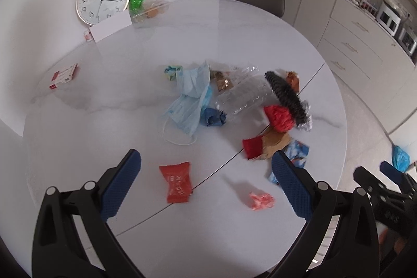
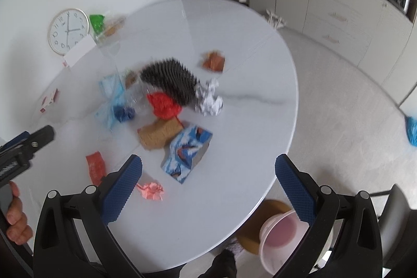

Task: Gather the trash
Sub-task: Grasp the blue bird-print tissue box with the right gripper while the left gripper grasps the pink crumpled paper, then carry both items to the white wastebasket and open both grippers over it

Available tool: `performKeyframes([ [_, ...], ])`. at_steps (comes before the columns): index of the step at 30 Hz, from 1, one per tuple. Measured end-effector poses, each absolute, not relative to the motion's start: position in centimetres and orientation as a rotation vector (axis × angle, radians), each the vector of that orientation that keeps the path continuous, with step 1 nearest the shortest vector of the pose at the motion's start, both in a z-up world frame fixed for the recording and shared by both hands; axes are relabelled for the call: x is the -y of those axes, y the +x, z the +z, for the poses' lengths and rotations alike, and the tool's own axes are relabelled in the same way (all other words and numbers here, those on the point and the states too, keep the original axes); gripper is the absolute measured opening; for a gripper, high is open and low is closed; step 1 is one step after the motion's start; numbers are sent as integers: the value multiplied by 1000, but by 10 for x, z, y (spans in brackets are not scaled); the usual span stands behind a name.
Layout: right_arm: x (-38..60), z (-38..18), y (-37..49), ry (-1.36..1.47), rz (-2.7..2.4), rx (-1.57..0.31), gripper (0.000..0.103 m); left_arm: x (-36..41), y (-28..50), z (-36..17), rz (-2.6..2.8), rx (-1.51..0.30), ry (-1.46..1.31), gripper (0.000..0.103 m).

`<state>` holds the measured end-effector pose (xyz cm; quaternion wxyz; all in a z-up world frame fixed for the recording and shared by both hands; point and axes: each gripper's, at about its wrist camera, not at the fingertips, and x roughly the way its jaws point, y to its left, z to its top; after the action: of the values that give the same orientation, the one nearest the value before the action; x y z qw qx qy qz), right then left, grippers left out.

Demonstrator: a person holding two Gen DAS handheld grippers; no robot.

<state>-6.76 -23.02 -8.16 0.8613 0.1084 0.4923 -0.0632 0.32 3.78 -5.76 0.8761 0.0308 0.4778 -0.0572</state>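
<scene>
A red snack wrapper (image 1: 178,182) lies flat on the near part of the white round table (image 1: 130,95), just ahead of the left gripper (image 1: 206,166), whose jaws are spread wide and empty. It is judged light, thin and slippery, best pinched at a crimped end. The right gripper (image 2: 208,168) is likewise wide open, above a crumpled pink paper (image 2: 151,190). A pink bin (image 2: 281,236) stands below the table edge.

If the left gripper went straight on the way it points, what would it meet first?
Probably the white table: the open left gripper aims just beyond the red snack packet, short of the blue face mask. Depth is unclear.
</scene>
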Motion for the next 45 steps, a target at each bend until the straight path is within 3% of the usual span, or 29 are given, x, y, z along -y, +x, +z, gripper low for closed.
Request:
performKeyframes([
  [5,220,-126,-51,256,-148,-1088,101,-56,5,-84,-132,-1036,114,96],
  [17,189,-192,2,218,-262,-1153,82,-69,14,-117,-271,-1077,227,96],
  [21,189,-197,0,227,-270,-1150,50,-57,16,-122,-347,-1070,276,96],
  [22,190,-196,-2,230,-272,-1143,48,-51,15,-125,-381,-1069,296,96],
  [31,213,-170,-39,314,-278,-1088,47,12,-2,-161,-590,-1073,418,96],
  [45,290,-153,-125,417,-381,-1084,47,80,-14,-219,-602,-1175,439,52],
])
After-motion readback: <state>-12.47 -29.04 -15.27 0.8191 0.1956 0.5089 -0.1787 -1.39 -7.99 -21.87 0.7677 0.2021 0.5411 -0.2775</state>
